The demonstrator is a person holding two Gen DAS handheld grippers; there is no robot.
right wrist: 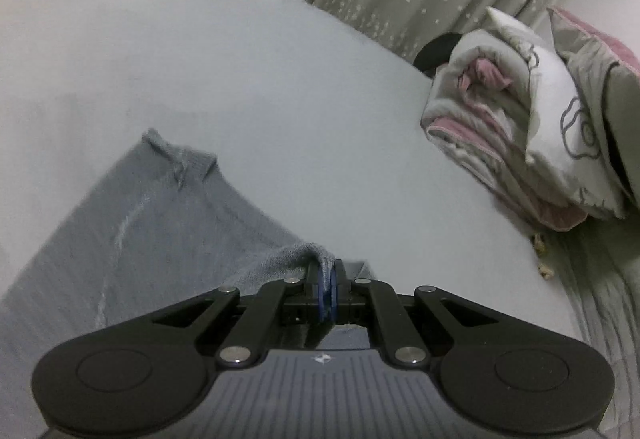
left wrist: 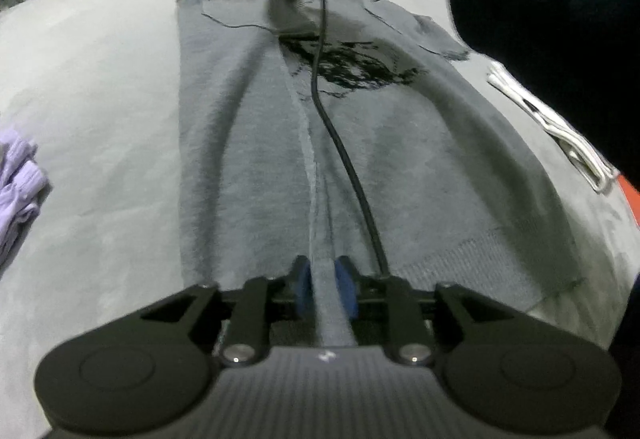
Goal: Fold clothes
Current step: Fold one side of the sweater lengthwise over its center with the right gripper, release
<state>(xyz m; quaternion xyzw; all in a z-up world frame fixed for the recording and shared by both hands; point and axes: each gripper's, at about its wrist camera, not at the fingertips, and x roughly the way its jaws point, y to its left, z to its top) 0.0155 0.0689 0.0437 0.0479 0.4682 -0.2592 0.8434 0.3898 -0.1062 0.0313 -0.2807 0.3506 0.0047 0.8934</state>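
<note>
Sweater (left wrist: pixel 400 159) fills the middle of the left wrist frame, flat on the bed (left wrist: pixel 100 119), with a lengthwise fold being laid. Left gripper (left wrist: pixel 326 285) stands parted around the hem, seemingly not pinching; right gripper (right wrist: pixel 328 289) is clenched on a cloth edge. Next, I judge, that edge needs setting down and freeing.

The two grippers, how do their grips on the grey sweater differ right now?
The left gripper has its blue pads apart, a ridge of the grey sweater running between them; the right gripper has its pads pressed together, pinching a sweater edge. The left sits at the ribbed hem; the right is at the far end. Both meet the same sweater.
</note>
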